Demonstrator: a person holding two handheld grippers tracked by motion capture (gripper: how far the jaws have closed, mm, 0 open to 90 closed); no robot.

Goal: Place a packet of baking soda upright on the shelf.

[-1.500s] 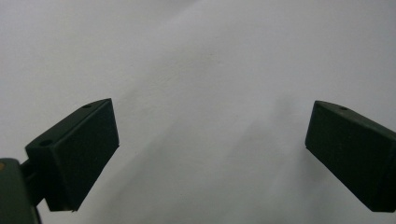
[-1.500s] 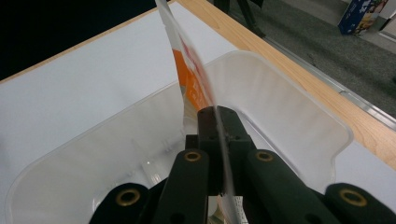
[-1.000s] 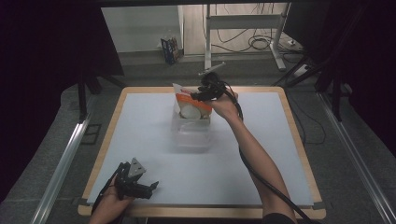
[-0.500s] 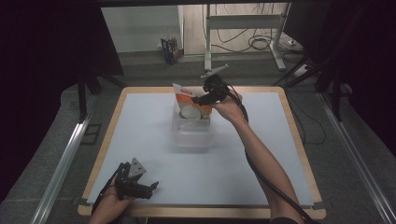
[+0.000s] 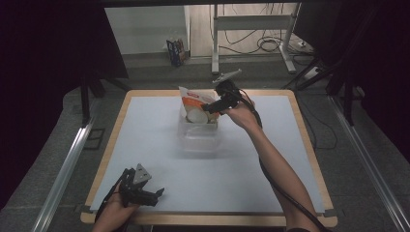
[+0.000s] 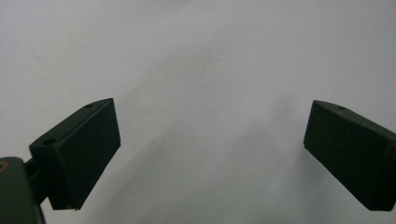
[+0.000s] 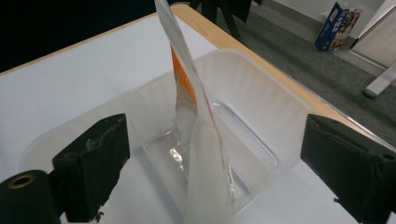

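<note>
R. gripper (image 5: 209, 108) is held wide open above the clear bin (image 5: 197, 137), w/ the pouch (image 7: 196, 135) standing between jaws, untouched. L. gripper (image 5: 153, 194) is spread open, nothing gripped, near table (image 5: 270, 159) front edge.

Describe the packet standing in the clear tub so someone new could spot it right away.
Start at the white-topped table with its wooden rim. Toward its far edge sits a clear plastic tub, just below the right tongs. The packet stands upright inside: white with an orange band, the table's one colourful thing.
</note>
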